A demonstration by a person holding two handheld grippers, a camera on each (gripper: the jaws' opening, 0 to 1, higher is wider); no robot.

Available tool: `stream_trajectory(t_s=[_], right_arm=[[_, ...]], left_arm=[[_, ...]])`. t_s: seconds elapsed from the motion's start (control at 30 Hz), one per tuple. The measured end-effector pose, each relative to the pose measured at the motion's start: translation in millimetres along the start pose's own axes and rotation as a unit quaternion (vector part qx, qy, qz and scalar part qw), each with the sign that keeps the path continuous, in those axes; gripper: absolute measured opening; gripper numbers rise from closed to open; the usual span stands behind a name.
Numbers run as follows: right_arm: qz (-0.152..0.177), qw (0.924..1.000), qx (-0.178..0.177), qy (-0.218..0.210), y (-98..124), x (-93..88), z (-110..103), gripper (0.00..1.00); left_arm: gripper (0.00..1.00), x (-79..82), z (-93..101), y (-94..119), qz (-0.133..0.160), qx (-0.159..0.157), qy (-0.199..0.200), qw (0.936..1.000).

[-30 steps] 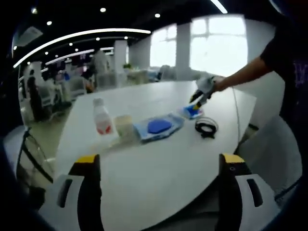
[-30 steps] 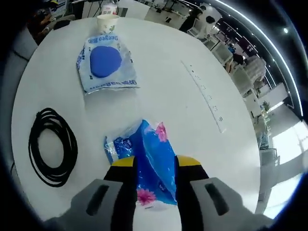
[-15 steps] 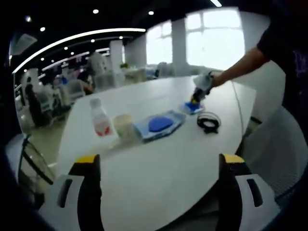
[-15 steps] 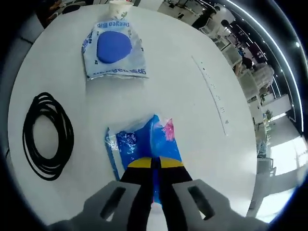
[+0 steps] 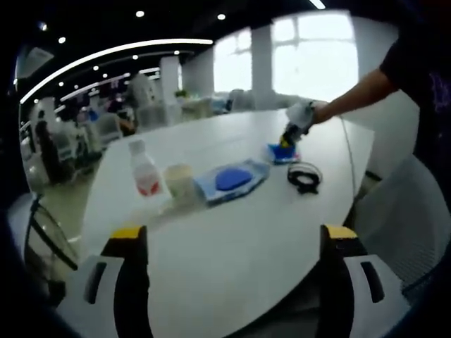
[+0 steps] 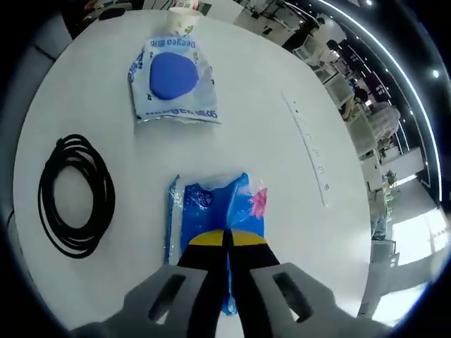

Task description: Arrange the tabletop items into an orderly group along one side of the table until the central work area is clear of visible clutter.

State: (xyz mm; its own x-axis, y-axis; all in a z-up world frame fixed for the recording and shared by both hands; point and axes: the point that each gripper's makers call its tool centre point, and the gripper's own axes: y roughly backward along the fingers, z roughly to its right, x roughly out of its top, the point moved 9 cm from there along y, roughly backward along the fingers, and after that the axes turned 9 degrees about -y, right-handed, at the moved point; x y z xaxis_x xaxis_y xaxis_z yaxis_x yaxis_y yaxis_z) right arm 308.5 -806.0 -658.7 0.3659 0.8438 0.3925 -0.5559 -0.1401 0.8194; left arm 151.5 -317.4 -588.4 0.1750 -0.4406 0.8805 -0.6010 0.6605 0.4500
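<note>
right gripper (image 6: 227,243) clamps blue packet (image 6: 218,208) — table (image 6: 282,176).

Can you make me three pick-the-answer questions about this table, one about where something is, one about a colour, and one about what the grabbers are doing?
1. Where is the paper cup?
A. Between the plastic bottle and the clear bag with a blue pad
B. On top of the black cable coil
C. Held in the left gripper

2. What colour is the cable coil?
A. Red
B. Black
C. Yellow

3. What is the right gripper doing?
A. Wide open above the table
B. Shut on the blue tissue pack
C. Holding the bottle

Answers: 1 A, the cup stands between them in the left gripper view. 2 B, the loop is black in both views. 3 B, its jaws meet on the pack.
</note>
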Motion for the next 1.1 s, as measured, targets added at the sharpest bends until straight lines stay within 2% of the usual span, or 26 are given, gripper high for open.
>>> stream_trajectory(t_s=[0.47,0.8,1.1], right_arm=[[0.022,0.9978,0.006,0.061,13,18.1,-17,0.0],[0.019,0.9932,0.024,0.112,6,27.5,-28,0.0],[0.021,0.993,0.032,0.112,1,38.2,-33,0.0]], left_arm=[[0.98,1.2,2.2,-1,0.0,-0.002,-0.002,1.0],[0.98,-0.1,1.2,0,-0.002,0.001,-0.005,1.0],[0.98,-0.3,0.2,0,0.0,0.004,-0.002,1.0]])
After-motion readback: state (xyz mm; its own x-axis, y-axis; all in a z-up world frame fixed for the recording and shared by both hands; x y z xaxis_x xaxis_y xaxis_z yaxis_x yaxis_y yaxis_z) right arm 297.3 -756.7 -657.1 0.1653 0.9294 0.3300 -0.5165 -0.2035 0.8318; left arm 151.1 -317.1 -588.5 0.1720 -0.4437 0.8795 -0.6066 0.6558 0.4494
